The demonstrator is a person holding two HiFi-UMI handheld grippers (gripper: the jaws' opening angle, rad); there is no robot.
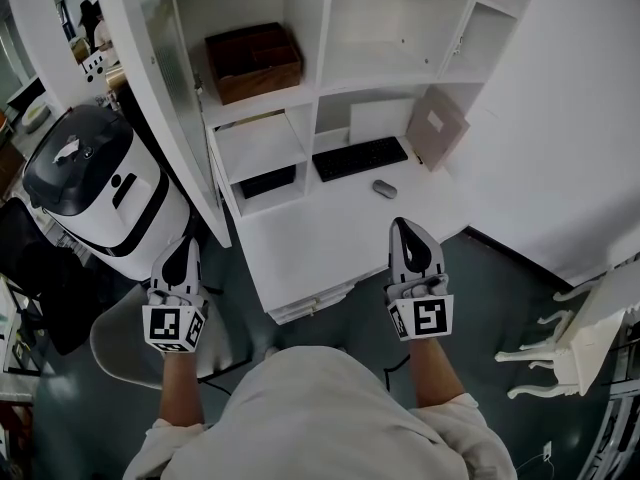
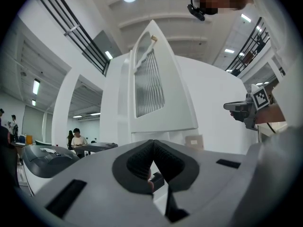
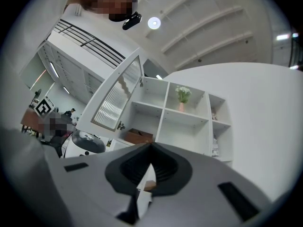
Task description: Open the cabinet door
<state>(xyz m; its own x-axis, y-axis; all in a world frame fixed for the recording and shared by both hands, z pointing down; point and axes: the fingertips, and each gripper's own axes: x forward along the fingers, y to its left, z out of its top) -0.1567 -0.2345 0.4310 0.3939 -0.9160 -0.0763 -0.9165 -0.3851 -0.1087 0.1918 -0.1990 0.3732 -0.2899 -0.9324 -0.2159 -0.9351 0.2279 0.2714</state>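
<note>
The person's pale shirt fills the near edge of the head view, both forearms reaching out ahead. Beyond them stands a tall white cabinet of open shelves. Its glass-paned door is already swung wide to the left, away from the shelves, with its lower edge just ahead of the left gripper. A white desk juts out from the cabinet between the two hands. Left of the door, a rounded white-and-black machine crowds the floor, and a pale round chair seat sits under the left wrist. A curly-legged white side table stands well off to the right. On the shelves and desk are a brown wooden box, a black keyboard, a leaning card folder and a small mouse. The right gripper hangs over the desk's front corner. Both grippers' jaws are pressed together on nothing.
</note>
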